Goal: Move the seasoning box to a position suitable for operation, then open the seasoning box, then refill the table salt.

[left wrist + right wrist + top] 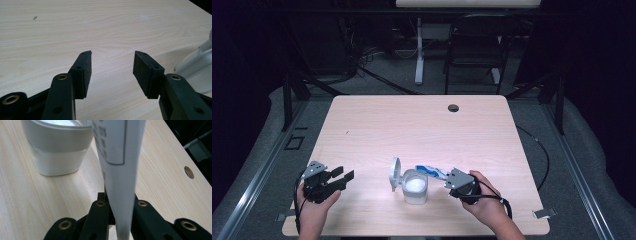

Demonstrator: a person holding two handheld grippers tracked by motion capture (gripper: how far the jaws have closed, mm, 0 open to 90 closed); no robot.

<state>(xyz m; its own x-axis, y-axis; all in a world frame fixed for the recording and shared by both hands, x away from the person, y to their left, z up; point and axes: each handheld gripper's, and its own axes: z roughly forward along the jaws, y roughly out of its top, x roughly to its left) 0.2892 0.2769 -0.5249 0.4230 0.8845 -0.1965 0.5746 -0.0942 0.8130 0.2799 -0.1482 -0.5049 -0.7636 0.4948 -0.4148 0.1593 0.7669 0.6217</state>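
A white tub [415,186] stands near the table's front edge, with its round flip lid [395,174] swung up on its left side. My right gripper [447,176] is just right of the tub, shut on the flat end of a white and blue tube [432,171] that points left over the tub's rim. In the right gripper view the tube [120,170] rises edge-on between the jaws of the right gripper [117,200], past the tub [60,147]. My left gripper [343,176] rests at the front left, open and holding nothing. Its jaws [112,67] stand wide over bare wood, with the tub's lid [200,72] at the right.
The light wooden table [412,125] has a round cable hole [453,107] near its far edge. A black chair [474,45] and a white desk leg [419,50] stand on the floor beyond it. A cable trails from the right gripper off the table's right side.
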